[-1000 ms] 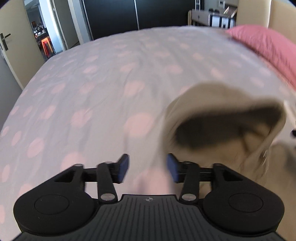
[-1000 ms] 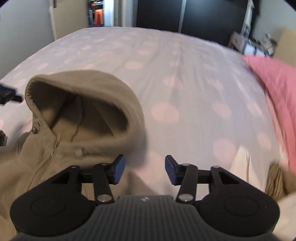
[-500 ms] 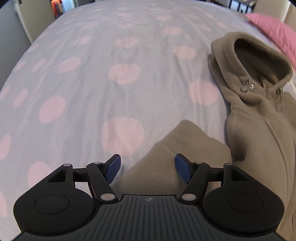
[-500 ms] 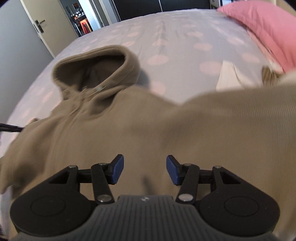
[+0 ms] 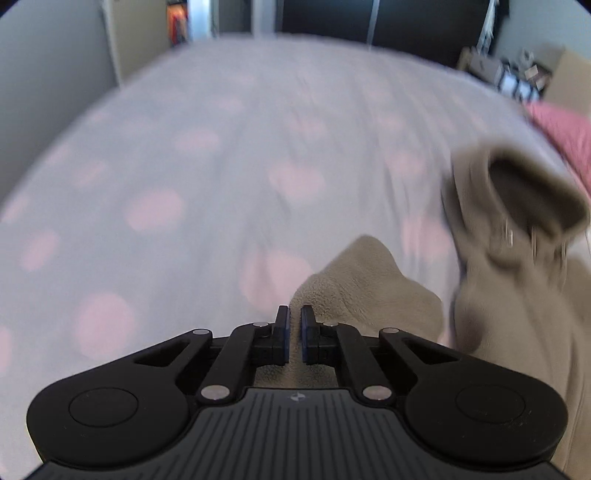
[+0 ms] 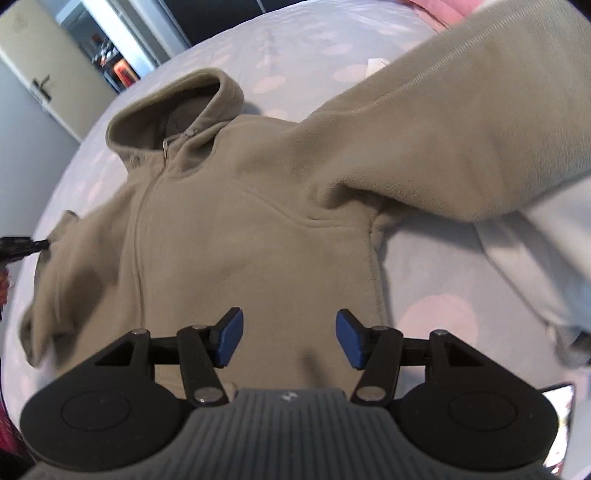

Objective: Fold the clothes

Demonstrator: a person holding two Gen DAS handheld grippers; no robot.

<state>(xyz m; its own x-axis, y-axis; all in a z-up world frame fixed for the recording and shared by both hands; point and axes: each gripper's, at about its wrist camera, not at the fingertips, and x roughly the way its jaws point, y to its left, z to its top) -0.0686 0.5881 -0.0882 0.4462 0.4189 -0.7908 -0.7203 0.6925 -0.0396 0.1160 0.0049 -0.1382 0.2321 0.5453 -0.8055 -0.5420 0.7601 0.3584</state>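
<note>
A beige fleece hoodie (image 6: 240, 229) lies zip-side up on the pink-dotted bed sheet (image 5: 184, 184). Its hood (image 6: 177, 110) points toward the far side, and one sleeve (image 6: 443, 110) stretches off to the upper right. My left gripper (image 5: 294, 332) is shut on the edge of the other sleeve (image 5: 362, 280), with fleece showing between the blue pads. The hood (image 5: 517, 192) is blurred at the right of that view. My right gripper (image 6: 288, 338) hovers over the hoodie's lower body. Its jaws are opening, and no fabric is pinched between them.
A pink pillow (image 5: 565, 129) lies at the bed's far right. Pale grey fabric (image 6: 535, 258) lies right of the hoodie, and a small white item (image 6: 376, 66) sits beyond the sleeve. A door (image 6: 33, 66) and a dark wardrobe (image 5: 406, 33) stand past the bed.
My left gripper went from open to shut on the sleeve edge. My right gripper drew back from the hood to above the hoodie's body, rolled, and its jaws widened slightly.
</note>
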